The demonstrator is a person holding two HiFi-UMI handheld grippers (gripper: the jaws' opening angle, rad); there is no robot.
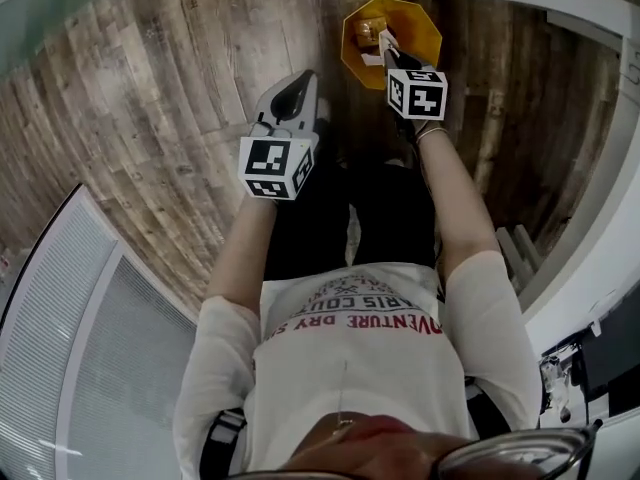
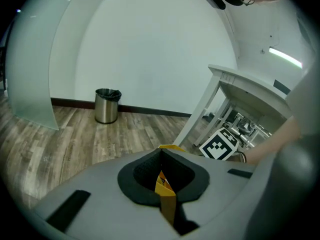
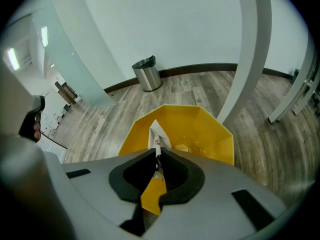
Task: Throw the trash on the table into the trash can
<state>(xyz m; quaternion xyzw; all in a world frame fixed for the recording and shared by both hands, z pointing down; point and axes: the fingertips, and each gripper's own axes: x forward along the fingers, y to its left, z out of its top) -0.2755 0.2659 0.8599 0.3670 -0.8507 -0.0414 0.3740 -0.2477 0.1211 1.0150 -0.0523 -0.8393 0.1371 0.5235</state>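
White scrap [image 3: 160,130], pinched in right gripper [image 3: 157,153], hangs above yellow trash can [image 3: 212,134].

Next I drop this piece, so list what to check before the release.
1. Right gripper shut on the wrapper: ok.
2. Wrapper above the bin opening: ok in the head view and the right gripper view.
3. Bin has room: ok; one piece lies inside and most of the inside is bare.
4. Left gripper clear of the bin: ok; it is off to the side, jaws shut, apparently empty.
5. More trash on the table: cannot tell; its top is out of sight.
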